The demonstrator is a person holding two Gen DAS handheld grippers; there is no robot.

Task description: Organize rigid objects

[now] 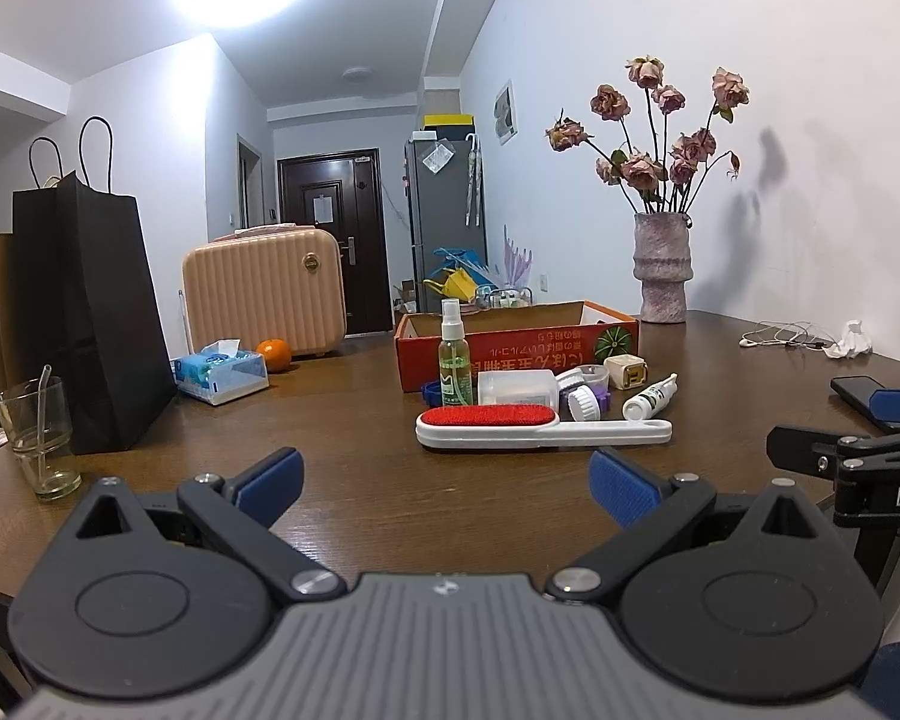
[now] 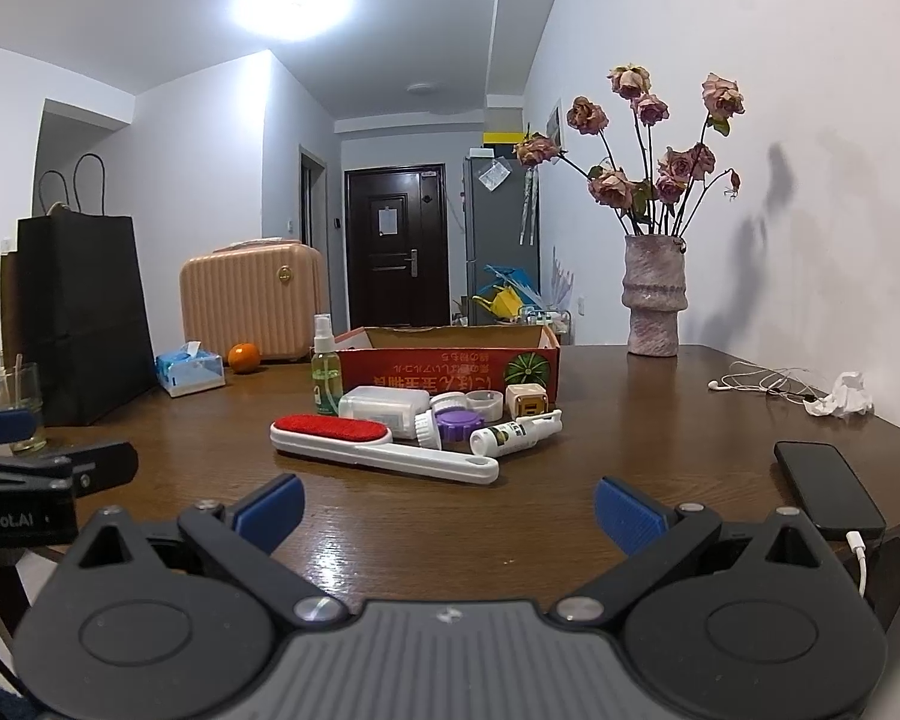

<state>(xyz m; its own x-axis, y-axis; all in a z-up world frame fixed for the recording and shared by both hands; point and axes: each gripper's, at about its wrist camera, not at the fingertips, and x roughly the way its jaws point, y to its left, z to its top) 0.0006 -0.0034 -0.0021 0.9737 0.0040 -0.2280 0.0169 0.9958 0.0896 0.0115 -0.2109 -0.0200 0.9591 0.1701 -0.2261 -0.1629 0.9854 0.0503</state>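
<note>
I have both grippers hanging low over the near edge of the worktop (image 1: 342,480), and nothing has been picked up yet, so I judge this the opening of the task. The left gripper (image 1: 444,483) has its jaws spread wide with only bare wood between them; the right gripper (image 2: 447,507) is the same, wide apart and empty.

The loose items sit in a cluster near the middle of the worktop, just in front of the red cardboard box (image 2: 450,363), which stands open-topped towards the far edge. Nearest me lies the lint brush (image 2: 378,441), long handle pointing right. Behind it stand the green spray bottle (image 2: 325,369), a white lidded container (image 2: 384,408), a purple-capped piece (image 2: 459,425), a small white bottle (image 2: 513,432) on its side and a little cream cube (image 2: 527,401).

I take the box as the likely destination. My next move would be to advance one gripper to the brush, line the jaws across its narrow handle, and close there, since the head looks too broad.
</note>
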